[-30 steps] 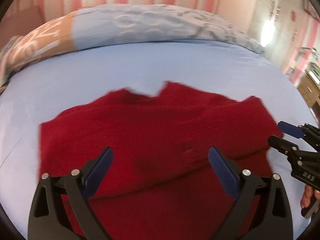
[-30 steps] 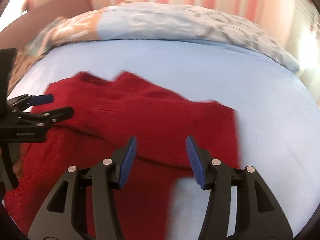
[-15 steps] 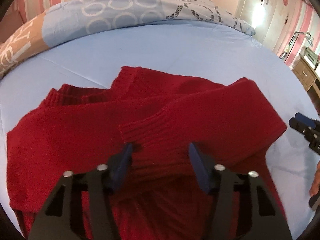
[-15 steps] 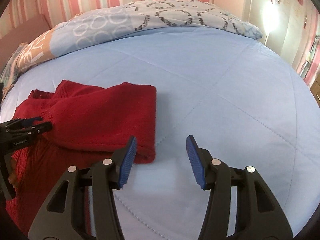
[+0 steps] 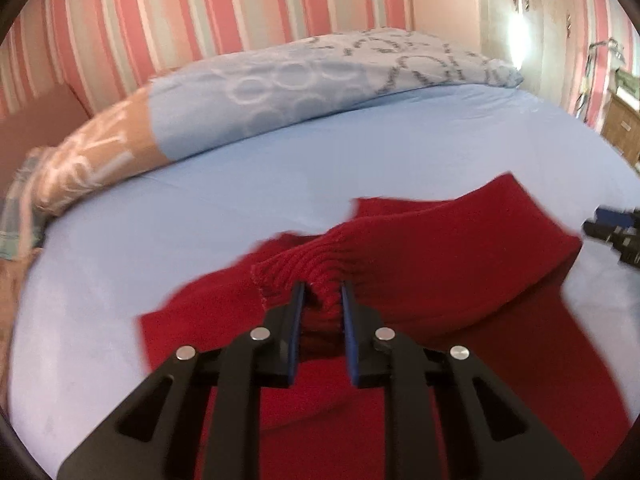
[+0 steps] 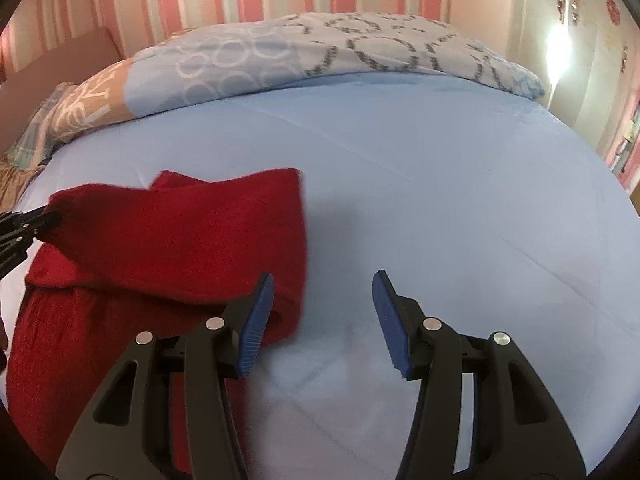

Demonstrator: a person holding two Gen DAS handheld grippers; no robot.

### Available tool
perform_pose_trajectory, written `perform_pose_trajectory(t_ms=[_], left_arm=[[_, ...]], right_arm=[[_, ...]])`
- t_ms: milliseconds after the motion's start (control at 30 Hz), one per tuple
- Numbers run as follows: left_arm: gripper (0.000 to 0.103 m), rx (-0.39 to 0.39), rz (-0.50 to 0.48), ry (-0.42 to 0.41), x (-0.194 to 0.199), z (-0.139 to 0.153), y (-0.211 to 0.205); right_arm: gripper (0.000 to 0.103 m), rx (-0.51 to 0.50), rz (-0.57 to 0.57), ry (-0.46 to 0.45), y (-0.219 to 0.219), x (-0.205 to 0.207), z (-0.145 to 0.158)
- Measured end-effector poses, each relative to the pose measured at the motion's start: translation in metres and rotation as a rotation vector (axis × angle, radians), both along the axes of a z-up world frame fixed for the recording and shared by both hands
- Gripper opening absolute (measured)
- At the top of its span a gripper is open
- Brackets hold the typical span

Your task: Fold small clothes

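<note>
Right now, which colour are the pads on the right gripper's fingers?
Blue pads, ridged, on black fingers; right wrist view shows them best.

A dark red ribbed knit sweater on my pale blue bed sheet. At twelve o'clock, a blue-and-tan ring-patterned duvet, pink-striped wall. My tongs are black, blue-padded.

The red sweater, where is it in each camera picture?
Left wrist view: the red sweater fills the lower middle and right, its ribbed cuff pinched by the left gripper.
Right wrist view: the sweater lies at the left, beside the open right gripper.
Shared landmark: the patterned pillow at the top.
</note>
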State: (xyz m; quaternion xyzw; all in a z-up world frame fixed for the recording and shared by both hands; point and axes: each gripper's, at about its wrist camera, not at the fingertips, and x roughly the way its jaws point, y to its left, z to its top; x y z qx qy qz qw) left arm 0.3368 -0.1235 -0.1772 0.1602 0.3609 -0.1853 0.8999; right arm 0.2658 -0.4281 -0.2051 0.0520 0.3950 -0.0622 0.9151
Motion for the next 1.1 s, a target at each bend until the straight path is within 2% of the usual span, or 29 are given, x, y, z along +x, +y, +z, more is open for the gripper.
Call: perform_pose_trajectory(t_ms=[100,167,300,367,500,667,700,800,867,900,933,1000,1100], left_arm=[[0.018,0.042,0.065,0.001,0.007,-0.009,0.050],[0.018,0.016,0.102,0.044,0.012,-0.021,0.077],[0.019,-0.098,0.153,0.132,0.017,-0.042,0.116],[0.019,-0.129,0.159,0.158,0.018,-0.048,0.121],[0.019,-0.144,0.165,0.150,0.011,-0.047,0.121],[0.020,-0.107,0.166,-0.006,-0.009,-0.027,0.123],[0.023,-0.090,0.166,-0.012,-0.008,-0.029,0.123],[0.026,-0.077,0.199,0.087,0.012,-0.055,0.133],[0.031,-0.109,0.208,0.149,0.018,-0.067,0.141],[0.043,-0.102,0.218,0.146,0.018,-0.064,0.143],[0.071,-0.081,0.234,0.141,0.017,-0.061,0.144],[0.090,-0.051,0.260,0.100,0.010,-0.047,0.148],[0.091,-0.126,0.230,0.096,0.000,-0.028,0.156]], right_arm=[[0.052,0.003,0.031,0.000,0.021,0.009,0.001],[0.052,0.002,0.051,0.008,0.036,0.015,-0.002],[0.052,0.002,0.075,0.024,0.054,0.024,-0.006],[0.052,0.009,0.082,0.030,0.060,0.028,-0.006],[0.052,0.036,0.078,0.042,0.061,0.032,-0.007],[0.052,0.017,0.090,0.033,0.066,0.030,-0.006],[0.052,0.019,0.092,0.036,0.066,0.030,-0.007],[0.052,0.025,0.095,0.057,0.070,0.033,-0.015],[0.053,0.031,0.103,0.065,0.073,0.034,-0.017],[0.053,0.030,0.108,0.067,0.075,0.034,-0.017],[0.055,0.025,0.118,0.067,0.077,0.034,-0.016],[0.058,0.022,0.128,0.061,0.079,0.035,-0.015],[0.062,0.024,0.155,0.043,0.083,0.040,-0.009]])
